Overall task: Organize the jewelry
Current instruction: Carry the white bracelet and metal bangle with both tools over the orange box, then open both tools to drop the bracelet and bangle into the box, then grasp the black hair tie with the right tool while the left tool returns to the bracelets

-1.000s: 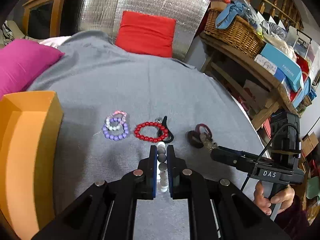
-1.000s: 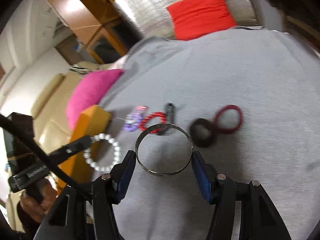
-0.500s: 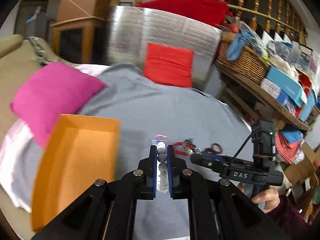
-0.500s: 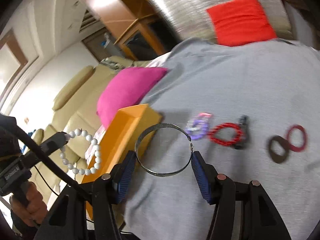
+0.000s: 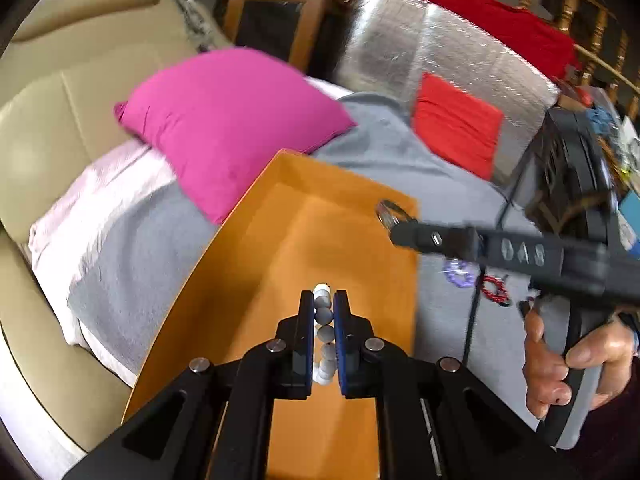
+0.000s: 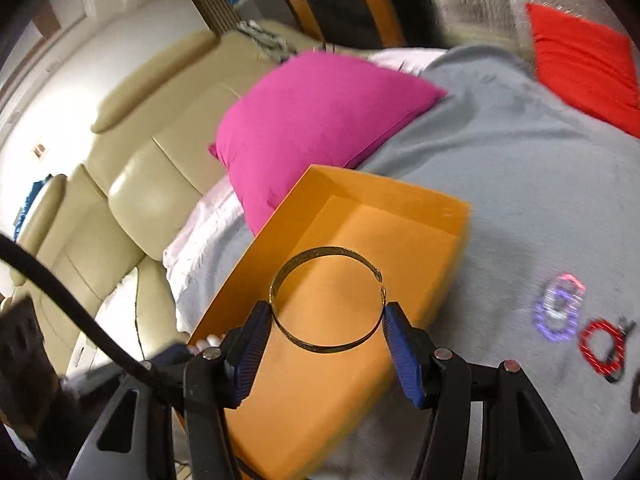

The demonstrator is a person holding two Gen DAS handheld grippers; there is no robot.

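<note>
Over an orange box (image 5: 256,320) on a grey-covered bed (image 6: 520,184), two pieces of jewelry are held ready for dropping. At left, a pink pillow (image 5: 224,120) lies against the box's far-left wall. The left tool (image 5: 323,312) is clenched on a white bead bracelet (image 5: 322,292), held above the box's near floor. To its right, the right tool (image 6: 326,320) grasps a thin metal bangle (image 6: 326,300) across its width, above the same box. The step in hand appears to be delivery; the next move calls for lowering each piece inside the walls and opening the jaws. The box floor shows bare, leaving ample room, though the two tools sit close together. Farther right, a purple bead bracelet (image 6: 558,308) and a red bead bracelet (image 6: 602,346) wait on the bed.
</note>
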